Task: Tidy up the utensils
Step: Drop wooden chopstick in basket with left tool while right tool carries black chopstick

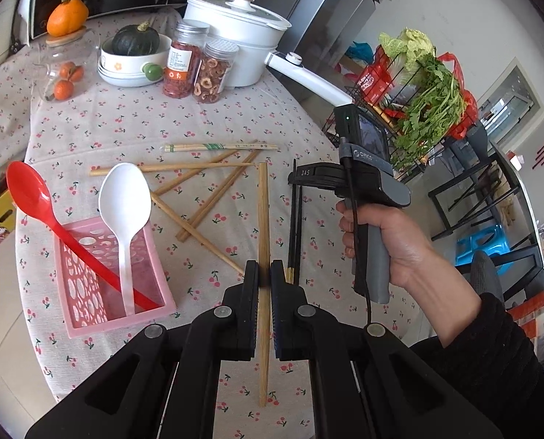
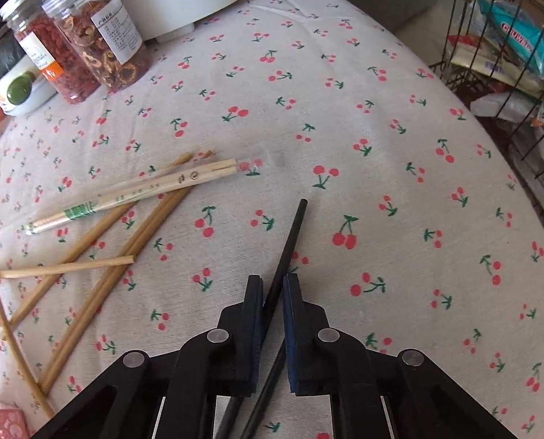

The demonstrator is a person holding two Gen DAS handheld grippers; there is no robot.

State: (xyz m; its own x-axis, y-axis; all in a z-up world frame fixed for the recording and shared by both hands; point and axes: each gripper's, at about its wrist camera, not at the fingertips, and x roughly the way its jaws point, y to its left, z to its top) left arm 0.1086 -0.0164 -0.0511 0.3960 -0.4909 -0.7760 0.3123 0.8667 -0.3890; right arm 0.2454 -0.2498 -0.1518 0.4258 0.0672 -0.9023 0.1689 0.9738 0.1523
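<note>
Counter [image 1: 132, 124] under a cherry-print cloth, utensils partly sorted. One pink basket [image 1: 89, 292] lies at its near left edge, light perforated plastic, likely to slide if nudged. Two plastic spoons, one red spoon [image 1: 30, 190] and one white spoon [image 1: 125, 197], rest with handles in the basket and bowls overhanging its far rim; both look light, stiff and smooth, best taken at the handle.

One wrapped pair of chopsticks [image 1: 213, 147] lies toward the far side, with about five loose bamboo sticks [image 1: 206, 186] crossed in front of it; the overlap makes the count uncertain. All are thin, rigid and prone to roll or pivot, so a hold near mid-length seems safest.

Left tongs [image 1: 264, 274] are closed on one bamboo chopstick [image 1: 262, 197], gripped low, its long end pointing away above the counter. Right tongs [image 2: 272, 289] are closed around a pair of black chopsticks [image 2: 290, 234], slick and slender, tips near the cloth.
</note>
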